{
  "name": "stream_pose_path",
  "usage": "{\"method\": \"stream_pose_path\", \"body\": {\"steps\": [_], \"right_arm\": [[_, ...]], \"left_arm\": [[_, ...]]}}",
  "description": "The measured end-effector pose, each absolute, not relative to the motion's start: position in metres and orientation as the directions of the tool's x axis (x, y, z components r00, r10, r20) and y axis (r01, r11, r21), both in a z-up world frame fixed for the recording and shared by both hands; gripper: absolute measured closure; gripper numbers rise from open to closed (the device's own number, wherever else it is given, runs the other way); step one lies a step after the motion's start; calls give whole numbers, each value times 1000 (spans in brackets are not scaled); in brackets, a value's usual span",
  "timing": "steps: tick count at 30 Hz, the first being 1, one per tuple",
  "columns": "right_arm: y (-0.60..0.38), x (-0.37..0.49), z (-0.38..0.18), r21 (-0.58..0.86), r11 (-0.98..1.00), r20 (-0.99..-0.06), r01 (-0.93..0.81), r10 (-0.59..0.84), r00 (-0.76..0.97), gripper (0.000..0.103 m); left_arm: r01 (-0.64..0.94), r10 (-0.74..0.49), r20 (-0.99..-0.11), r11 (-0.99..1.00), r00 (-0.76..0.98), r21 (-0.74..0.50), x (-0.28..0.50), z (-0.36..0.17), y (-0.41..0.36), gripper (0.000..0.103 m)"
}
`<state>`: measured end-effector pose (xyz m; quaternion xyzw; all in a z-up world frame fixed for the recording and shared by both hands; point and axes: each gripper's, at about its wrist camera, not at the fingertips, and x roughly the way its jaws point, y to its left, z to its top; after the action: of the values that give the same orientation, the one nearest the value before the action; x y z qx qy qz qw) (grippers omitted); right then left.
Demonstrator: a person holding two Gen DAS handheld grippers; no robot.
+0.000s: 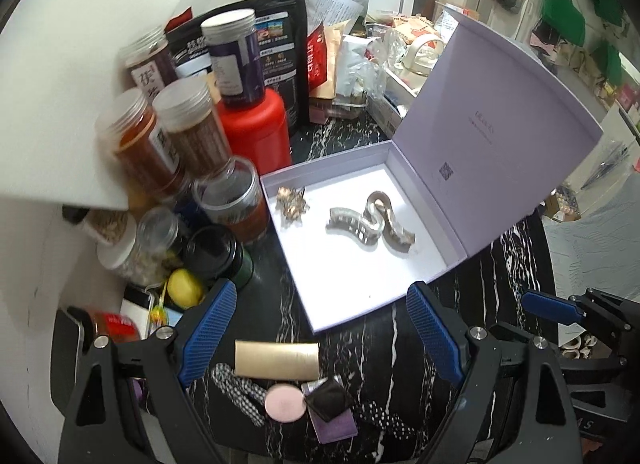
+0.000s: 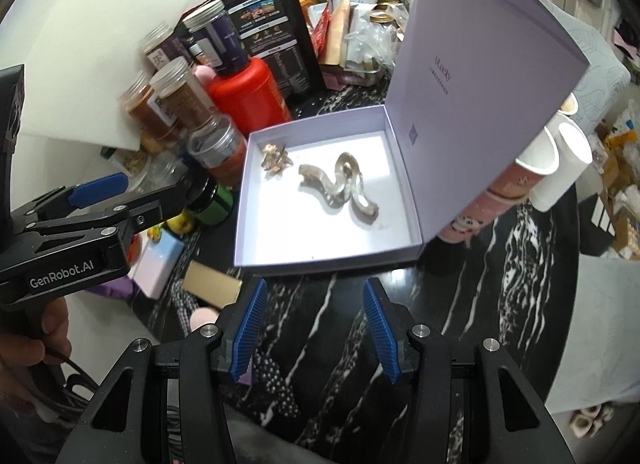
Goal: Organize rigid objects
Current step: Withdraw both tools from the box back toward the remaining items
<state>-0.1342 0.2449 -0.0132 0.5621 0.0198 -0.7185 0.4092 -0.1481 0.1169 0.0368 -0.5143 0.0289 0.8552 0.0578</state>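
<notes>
Two hand-held grippers above a black marble-veined tabletop, seen from both wrist cameras. The left gripper stands wide and released, nothing between its blue pads; the right gripper is partly spread and likewise empty. In the left wrist view, an open lilac gift box sits at about 12 o'clock from the left gripper, its hinged lid tilted up at 2 o'clock. Inside the box lie two wavy pearlescent hair claws, touching and partly overlapped, and a small gold-toned ornament clip near the box's 10 o'clock corner.

Items not yet boxed lie just below the left gripper's jaws: a flat gold rectangular barrette, a round pink compact-like disc, a dark square piece resting on a lilac card, and a checked fabric tie. Their exact kind cannot be told for certain.

A crowd of screw-top jars and a red canister stands at 10 to 11 o'clock, touching the box's left wall; paper cups lean behind the lid.

Risks, as judged: a wide left jaw sweeping down may scatter the closely packed small items or catch two at once; the flat barrette offers little edge and may slip; a careless swing could knock the jars or push the lid shut.
</notes>
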Motion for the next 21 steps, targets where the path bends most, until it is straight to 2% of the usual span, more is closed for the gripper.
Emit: {"method": "stream_pose_path", "body": {"steps": [21], "right_arm": [[247,-77,-35,444,-559,-827,700,-557,80,53]], "left_arm": [[30,26,-901,-999,-433,-44,-65,12,81,15]]}}
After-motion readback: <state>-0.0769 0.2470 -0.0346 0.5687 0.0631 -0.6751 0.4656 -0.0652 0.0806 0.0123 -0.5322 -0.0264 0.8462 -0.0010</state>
